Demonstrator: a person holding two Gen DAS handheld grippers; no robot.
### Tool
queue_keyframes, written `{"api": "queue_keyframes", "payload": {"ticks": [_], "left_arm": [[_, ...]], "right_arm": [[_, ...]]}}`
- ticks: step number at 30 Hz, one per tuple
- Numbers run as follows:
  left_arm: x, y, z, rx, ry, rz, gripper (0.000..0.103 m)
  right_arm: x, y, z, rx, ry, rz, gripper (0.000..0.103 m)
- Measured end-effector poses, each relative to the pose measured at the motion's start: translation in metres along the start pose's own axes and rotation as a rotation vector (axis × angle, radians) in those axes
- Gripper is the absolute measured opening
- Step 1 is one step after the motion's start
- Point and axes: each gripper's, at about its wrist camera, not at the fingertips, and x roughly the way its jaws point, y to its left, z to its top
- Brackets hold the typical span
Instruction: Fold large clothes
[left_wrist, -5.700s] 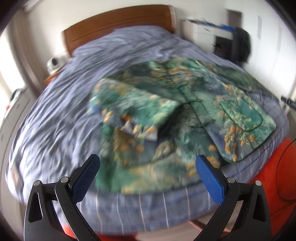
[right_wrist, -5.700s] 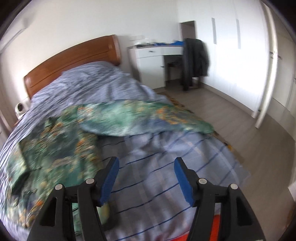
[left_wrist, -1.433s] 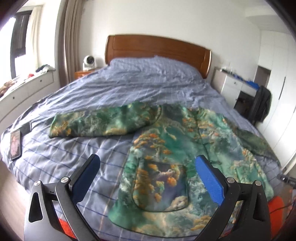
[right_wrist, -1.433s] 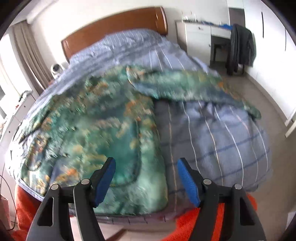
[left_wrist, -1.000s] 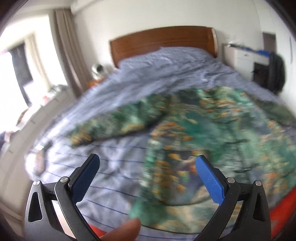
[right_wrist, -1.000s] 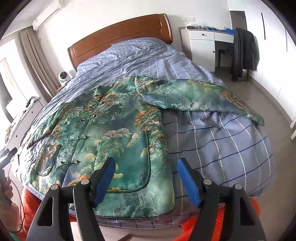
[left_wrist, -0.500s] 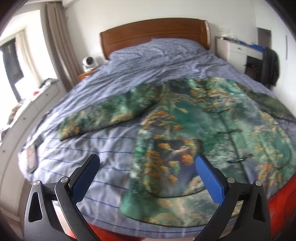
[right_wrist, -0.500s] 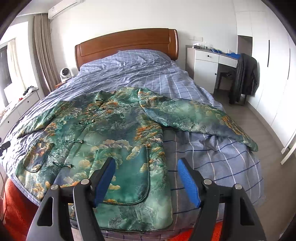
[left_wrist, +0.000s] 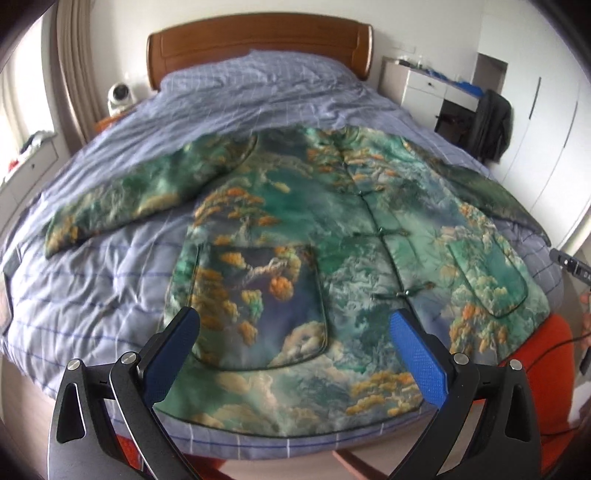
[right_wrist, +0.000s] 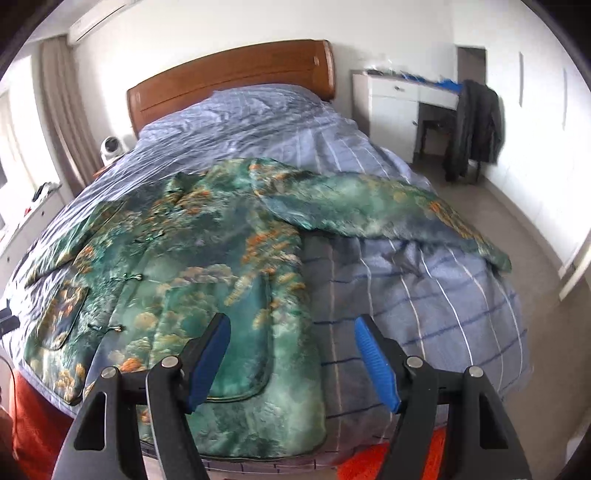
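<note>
A green padded jacket (left_wrist: 332, 236) with orange tree print lies spread flat, front up, on the bed. Both sleeves are stretched out to the sides. Its hem lies at the foot edge of the bed. My left gripper (left_wrist: 293, 339) is open and empty, hovering above the hem by the left pocket (left_wrist: 258, 306). In the right wrist view the jacket (right_wrist: 192, 273) fills the left half, with one sleeve (right_wrist: 376, 206) reaching right. My right gripper (right_wrist: 291, 354) is open and empty above the jacket's right hem corner.
The bed has a blue checked quilt (left_wrist: 92, 280) and a wooden headboard (left_wrist: 258, 40). A white desk (right_wrist: 399, 99) and a chair with a dark coat (right_wrist: 476, 122) stand to the right. An orange rug (left_wrist: 535, 369) lies at the bed's foot. A small fan (left_wrist: 120, 94) stands at the left.
The jacket was crumpled with a sleeve folded in; now it lies spread flat with both sleeves out. Both grippers have stayed open and have swung back over the hem at the bed's foot.
</note>
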Motion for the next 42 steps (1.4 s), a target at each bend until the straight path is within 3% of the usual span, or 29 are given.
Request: {"api": "queue_keyframes", "payload": {"ticks": [5,9,12,17,19,21,23,24,28,33,37,42], "left_arm": [[-0.001,-0.004,0.015,-0.018,-0.030,-0.019,0.103],[0.005,-0.002,0.017,-0.072,-0.004,-0.062,0.103],[0.009,-0.007,0.015,-0.068,0.017,-0.052,0.103],[0.004,-0.010,0.013,-0.056,0.016,-0.024,0.103],[0.002,-0.007,0.010,-0.064,0.018,-0.012,0.103],[0.002,-0.002,0.007,-0.076,0.025,0.002,0.103],[0.002,0.004,0.003,-0.092,0.031,0.015,0.103],[0.003,0.006,0.001,-0.097,0.033,0.020,0.103],[0.006,0.016,-0.006,-0.113,0.038,0.045,0.103],[0.016,0.018,-0.007,-0.135,0.053,0.037,0.103],[0.016,0.008,-0.007,-0.124,0.044,0.016,0.103],[0.008,0.003,-0.014,-0.093,0.035,0.025,0.103]], "right_arm": [[0.004,-0.062,0.003,0.147,-0.018,-0.045,0.071],[0.015,-0.147,0.014,0.404,-0.067,-0.012,0.071],[0.044,-0.210,0.017,0.649,-0.076,0.077,0.071],[0.111,-0.280,0.019,0.923,-0.063,0.084,0.069],[0.126,-0.293,0.023,0.978,-0.096,0.066,0.062],[0.137,-0.306,0.024,1.041,-0.121,0.030,0.029],[0.141,-0.309,0.026,1.067,-0.127,0.025,0.017],[0.138,-0.305,0.029,1.050,-0.138,0.007,0.012],[0.090,-0.265,0.064,0.813,-0.251,0.002,0.010],[0.008,-0.151,0.104,0.365,-0.365,0.083,0.010],[-0.017,-0.048,0.115,0.071,-0.357,0.165,0.010],[0.016,0.073,0.100,-0.204,-0.249,0.217,0.010]]}}
